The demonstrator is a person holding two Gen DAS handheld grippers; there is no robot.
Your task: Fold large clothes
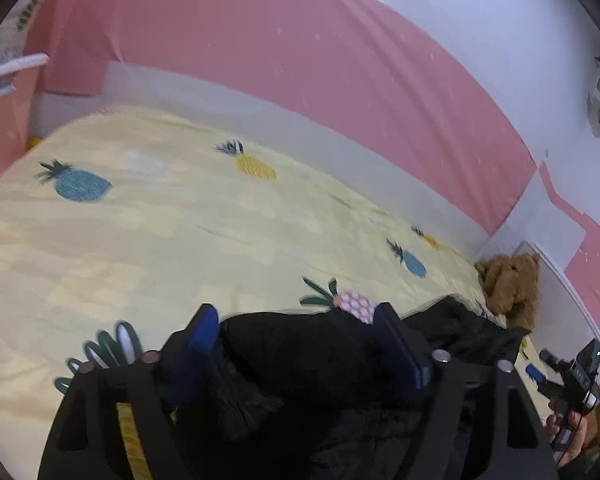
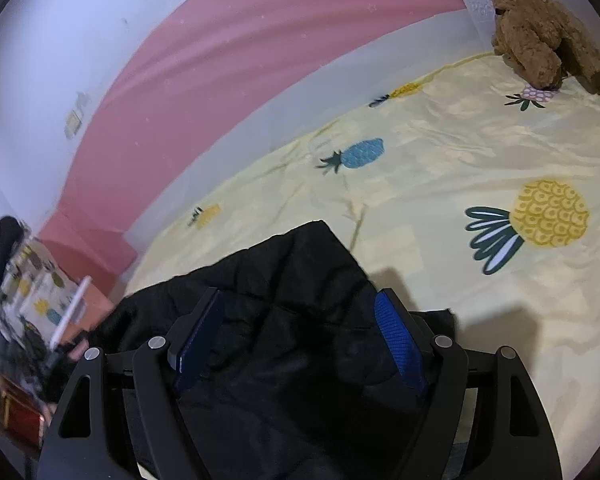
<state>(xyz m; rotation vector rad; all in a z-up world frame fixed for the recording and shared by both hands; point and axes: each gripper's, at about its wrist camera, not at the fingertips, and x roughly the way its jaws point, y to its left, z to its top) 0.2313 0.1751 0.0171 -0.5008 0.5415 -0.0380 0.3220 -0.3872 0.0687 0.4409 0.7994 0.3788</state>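
Observation:
A black, quilted garment point(image 1: 300, 352) lies on the yellow pineapple-print bed cover point(image 1: 160, 220). In the left wrist view my left gripper point(image 1: 296, 320) is open, its blue pads point(image 1: 202, 332) standing wide on either side of the cloth without pressing it. In the right wrist view the same black garment point(image 2: 284, 300) spreads under my right gripper point(image 2: 300, 304), which is open too, with a folded corner lying beyond its blue pads point(image 2: 396, 332). A hand holds the right gripper point(image 1: 572, 376) at the far right of the left wrist view.
A brown teddy bear point(image 1: 512, 284) point(image 2: 540, 28) sits at the bed's far corner against the wall. Pink padding point(image 1: 260, 40) lines the wall along the bed. A pineapple-print bundle point(image 2: 32, 280) and a red box point(image 2: 16, 412) are off the bed's left side.

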